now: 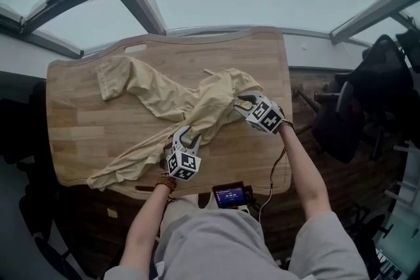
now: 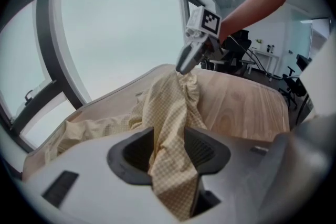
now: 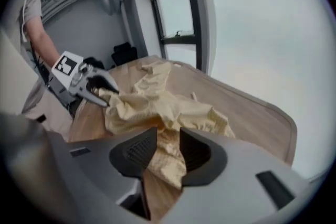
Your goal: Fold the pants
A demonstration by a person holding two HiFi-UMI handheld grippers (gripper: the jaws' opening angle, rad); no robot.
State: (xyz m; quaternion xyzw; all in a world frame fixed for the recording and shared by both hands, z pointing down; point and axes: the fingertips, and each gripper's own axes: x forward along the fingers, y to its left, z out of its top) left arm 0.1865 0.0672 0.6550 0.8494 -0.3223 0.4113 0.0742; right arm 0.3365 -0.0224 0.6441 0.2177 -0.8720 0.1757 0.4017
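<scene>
- Pants [image 1: 177, 105] sprawl crumpled across the tabletop [image 1: 72, 134] centre, one leg toward the far-left corner.
- Your left tool [image 1: 187, 136] pinches cloth; your right tool [image 1: 241, 103] stands spread around a bunch. Bite firmly, then stretch flat.

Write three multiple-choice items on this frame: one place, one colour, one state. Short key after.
1. At which side of the table is the small lit screen?
A) near edge, in front of the person
B) far edge
C) left end

2. What colour are the pants?
A) dark blue
B) pale yellow-beige
C) red

3. What is the left claw doing?
A) open and empty
B) shut on nothing
C) shut on the pants

Key:
1 A, the head view shows the screen glowing at the near edge, between the person's arms.
2 B, all three views show pale yellow-beige cloth.
3 C, the left gripper view shows the cloth pinched between its jaws and hanging from them.
</scene>
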